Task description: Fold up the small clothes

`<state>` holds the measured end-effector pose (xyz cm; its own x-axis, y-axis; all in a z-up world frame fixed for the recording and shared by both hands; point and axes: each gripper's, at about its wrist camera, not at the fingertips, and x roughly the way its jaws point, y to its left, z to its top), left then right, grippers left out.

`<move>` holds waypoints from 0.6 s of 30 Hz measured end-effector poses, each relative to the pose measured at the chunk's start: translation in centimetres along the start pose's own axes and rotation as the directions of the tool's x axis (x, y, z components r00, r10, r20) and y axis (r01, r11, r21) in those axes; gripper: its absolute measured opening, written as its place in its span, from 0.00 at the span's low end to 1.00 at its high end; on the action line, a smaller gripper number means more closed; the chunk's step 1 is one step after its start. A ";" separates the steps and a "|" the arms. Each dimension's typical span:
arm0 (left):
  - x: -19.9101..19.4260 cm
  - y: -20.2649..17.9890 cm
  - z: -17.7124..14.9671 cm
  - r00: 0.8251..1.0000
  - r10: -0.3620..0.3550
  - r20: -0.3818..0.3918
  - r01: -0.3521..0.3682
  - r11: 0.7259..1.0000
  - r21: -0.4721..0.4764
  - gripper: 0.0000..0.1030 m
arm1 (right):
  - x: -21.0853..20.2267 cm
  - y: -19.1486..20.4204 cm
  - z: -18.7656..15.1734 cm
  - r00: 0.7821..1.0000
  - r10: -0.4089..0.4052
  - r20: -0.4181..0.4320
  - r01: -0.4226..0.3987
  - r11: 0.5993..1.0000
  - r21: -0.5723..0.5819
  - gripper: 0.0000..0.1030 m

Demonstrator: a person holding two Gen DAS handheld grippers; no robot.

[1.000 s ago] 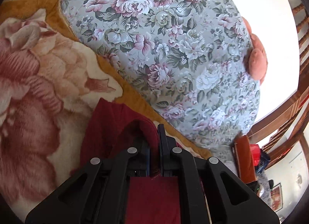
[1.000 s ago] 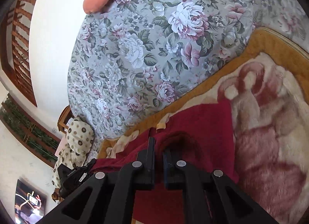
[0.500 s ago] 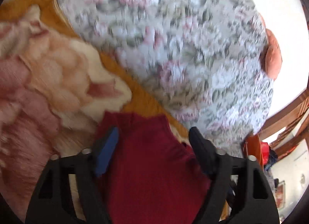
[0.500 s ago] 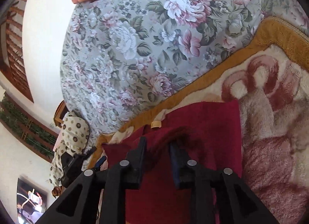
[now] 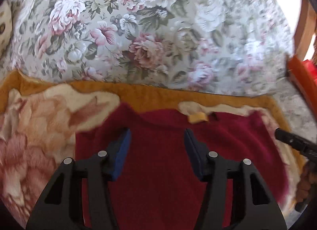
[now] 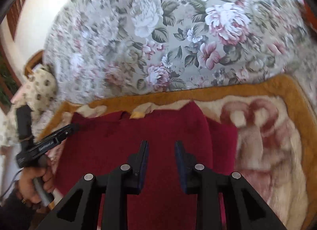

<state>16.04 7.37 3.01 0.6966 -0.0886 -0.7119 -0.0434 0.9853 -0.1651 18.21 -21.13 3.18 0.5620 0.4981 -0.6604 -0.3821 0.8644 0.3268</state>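
Floral bedsheet (image 5: 158, 31), plush rose-patterned blanket with mustard border (image 6: 267, 150), spotted pillow (image 6: 39, 89)

My left camera sits just behind my left fingers (image 5: 120, 150) and looks down close at the red cloth (image 5: 158, 170). My right camera looks past my right fingers (image 6: 143, 156) the same way. Both see the cloth, the fuzzy blanket (image 5: 39, 130) and the flowery sheet (image 6: 158, 41) ahead.

The garment (image 5: 158, 160) lay on the blanket (image 5: 39, 130), both grippers over it, left (image 5: 157, 140), right (image 6: 160, 150); bedspread (image 5: 138, 31) behind.
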 end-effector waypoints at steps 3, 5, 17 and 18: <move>2.7 1.2 1.0 0.998 0.045 -0.053 -0.046 0.999 -0.014 0.53 | 4.2 -0.5 2.1 0.994 -0.099 -0.055 0.098 0.995 -0.015 0.25; 4.9 2.6 0.9 0.991 0.082 -0.110 -0.086 0.996 -0.035 0.53 | 6.4 -1.4 2.6 0.979 -0.175 -0.103 0.173 0.985 -0.025 0.25; 6.3 7.2 -1.2 0.998 -0.020 -0.063 0.006 0.976 -0.218 0.53 | 9.2 -3.5 1.1 0.976 -0.211 -0.051 0.209 0.976 -0.054 0.26; 6.3 7.1 -1.2 0.998 -0.013 -0.063 0.000 0.977 -0.213 0.53 | 9.4 -3.2 1.2 0.974 -0.221 -0.050 0.218 0.974 -0.064 0.26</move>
<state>19.27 13.66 -3.47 0.6508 -0.1108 -0.7511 -0.1954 0.9315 -0.3067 25.62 -19.15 -3.25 0.5954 0.2904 -0.7491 -0.2965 0.9460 0.1311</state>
